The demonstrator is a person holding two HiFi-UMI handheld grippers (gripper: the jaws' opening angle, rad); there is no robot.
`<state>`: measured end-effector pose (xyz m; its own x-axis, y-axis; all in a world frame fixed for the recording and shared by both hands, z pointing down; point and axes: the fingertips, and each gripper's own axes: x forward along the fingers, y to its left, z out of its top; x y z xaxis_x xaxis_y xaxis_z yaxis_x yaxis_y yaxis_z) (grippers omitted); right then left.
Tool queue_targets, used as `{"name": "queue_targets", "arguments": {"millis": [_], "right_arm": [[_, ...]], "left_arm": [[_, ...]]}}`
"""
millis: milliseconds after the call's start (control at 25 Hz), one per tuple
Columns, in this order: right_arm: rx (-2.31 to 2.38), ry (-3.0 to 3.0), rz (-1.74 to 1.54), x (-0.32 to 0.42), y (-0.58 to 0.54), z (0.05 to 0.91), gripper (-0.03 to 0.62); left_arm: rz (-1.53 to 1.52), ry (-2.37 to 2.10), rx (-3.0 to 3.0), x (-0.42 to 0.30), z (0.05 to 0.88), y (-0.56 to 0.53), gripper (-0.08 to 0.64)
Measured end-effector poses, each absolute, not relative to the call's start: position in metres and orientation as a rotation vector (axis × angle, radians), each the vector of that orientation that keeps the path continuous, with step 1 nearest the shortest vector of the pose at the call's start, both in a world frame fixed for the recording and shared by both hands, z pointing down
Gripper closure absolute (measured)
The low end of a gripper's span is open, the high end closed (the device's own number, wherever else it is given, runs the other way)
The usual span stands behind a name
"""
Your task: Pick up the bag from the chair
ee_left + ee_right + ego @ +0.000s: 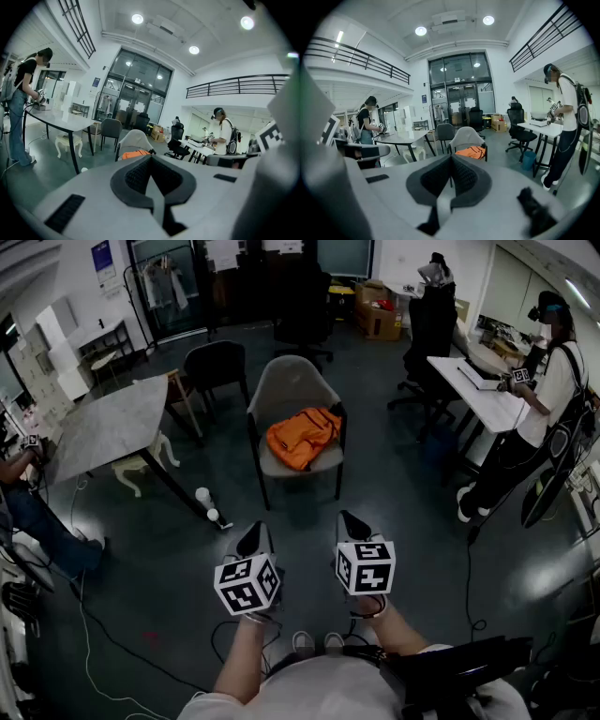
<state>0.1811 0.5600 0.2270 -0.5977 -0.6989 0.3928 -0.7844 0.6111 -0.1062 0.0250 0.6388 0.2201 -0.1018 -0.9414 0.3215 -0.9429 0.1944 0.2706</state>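
Facing the grey padded chair with dark legs (286, 381), you have the crumpled orange fabric bag (302, 437) lying on its seat, straight ahead of you and well apart from both tools, with a stretch of bare dark floor (300, 512) between. In the head view the bag sits almost midway between your two hands. Its long axis slants across the seat from the front left toward the back right, where it bunches up against the armrest. The right gripper (353, 524) looks slightly the nearer of the two, and its own view shows the bag just right of its tip. The left gripper (255, 540) sees the bag just left of its tip. Both point a little downward. Each pair of fingers is pressed together with nothing between them, so neither touches or holds anything. By my reading, you must close the distance and spread the fingers before reaching for the bag.
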Motion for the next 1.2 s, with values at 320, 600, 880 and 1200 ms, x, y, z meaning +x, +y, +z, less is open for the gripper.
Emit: {"name": "queue_targets", "arguments": {"millis": [320, 600, 880, 1200], "right_arm": [[1.205, -2.534, 0.384, 0.171, 0.573, 0.224, 0.561], [1.218, -2.539, 0.457, 0.167, 0.567, 0.236, 0.558], [1.231, -2.508, 0.498, 0.16, 0.549, 0.249, 0.558], [1.166, -2.548, 0.525, 0.125, 0.492, 0.252, 0.56]], "left_arm": [[-0.002, -2.058, 1.748, 0.013, 0.221, 0.651, 0.548], [-0.016, -2.039, 1.741, 0.003, 0.234, 0.644, 0.548], [0.003, -2.025, 1.73, -0.008, 0.244, 0.629, 0.548], [0.015, -2.042, 1.712, -0.036, 0.248, 0.578, 0.548]]}}
